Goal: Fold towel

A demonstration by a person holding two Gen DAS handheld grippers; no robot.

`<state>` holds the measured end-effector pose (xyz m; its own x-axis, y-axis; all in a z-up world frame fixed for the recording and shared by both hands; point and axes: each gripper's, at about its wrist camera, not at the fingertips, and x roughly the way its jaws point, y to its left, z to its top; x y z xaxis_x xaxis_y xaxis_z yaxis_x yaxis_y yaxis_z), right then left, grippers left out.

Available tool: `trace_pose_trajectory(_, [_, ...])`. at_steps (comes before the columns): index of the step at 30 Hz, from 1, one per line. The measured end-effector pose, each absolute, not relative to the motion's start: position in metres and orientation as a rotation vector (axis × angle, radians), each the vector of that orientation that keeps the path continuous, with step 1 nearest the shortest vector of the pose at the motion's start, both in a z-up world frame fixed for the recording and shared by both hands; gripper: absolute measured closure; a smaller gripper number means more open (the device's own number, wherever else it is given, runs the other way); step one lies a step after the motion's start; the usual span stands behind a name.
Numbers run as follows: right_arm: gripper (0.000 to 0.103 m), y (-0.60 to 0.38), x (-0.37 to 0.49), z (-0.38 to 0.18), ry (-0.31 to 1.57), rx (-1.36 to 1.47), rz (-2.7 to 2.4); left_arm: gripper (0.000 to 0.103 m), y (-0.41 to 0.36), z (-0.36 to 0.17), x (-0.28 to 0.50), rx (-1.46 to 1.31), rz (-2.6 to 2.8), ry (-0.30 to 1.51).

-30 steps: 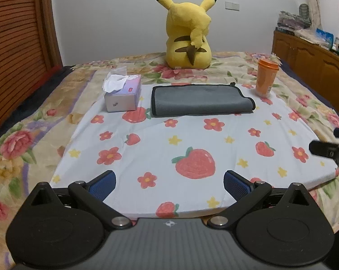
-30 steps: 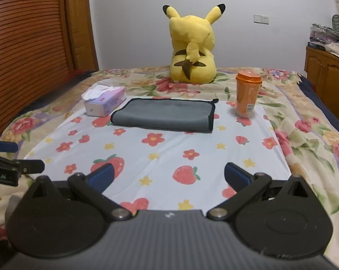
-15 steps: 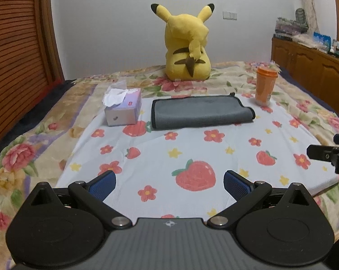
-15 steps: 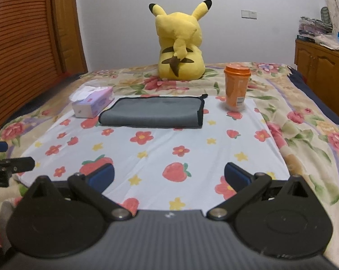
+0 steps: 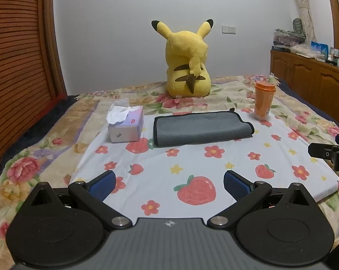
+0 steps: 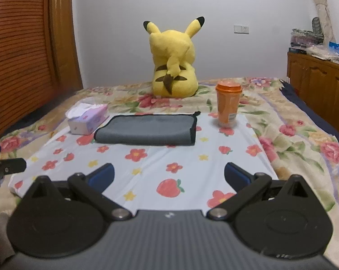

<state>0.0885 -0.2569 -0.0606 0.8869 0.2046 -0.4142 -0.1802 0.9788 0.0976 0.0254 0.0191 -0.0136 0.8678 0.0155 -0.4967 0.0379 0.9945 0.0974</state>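
Jaws on both grippers stand wide apart and hold nothing: the left gripper [image 5: 169, 183] and the right gripper [image 6: 169, 175] hover over the near part of a strawberry-print sheet [image 5: 192, 168] spread on the bed [image 6: 304, 139]. A grey towel [image 5: 201, 127], folded with a black edge, lies flat at the far side of the sheet, well apart from both grippers. A tissue box [image 5: 126, 124] sits just left of the towel, and an orange cup [image 6: 228, 105] stands upright to the right of it. A yellow plush [image 6: 172, 60] sits farther back on the bed, near the wall. A wooden cabinet [image 5: 315, 83] runs along the right.
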Motion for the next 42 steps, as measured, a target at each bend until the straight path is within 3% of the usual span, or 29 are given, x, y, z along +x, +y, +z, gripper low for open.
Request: trace_pose_trajectory(42, [0.0, -0.266, 0.08, -0.053, 0.335, 0.072, 0.156, 0.0, 0.027, 0.0, 0.012, 0.092, 0.018, 0.409])
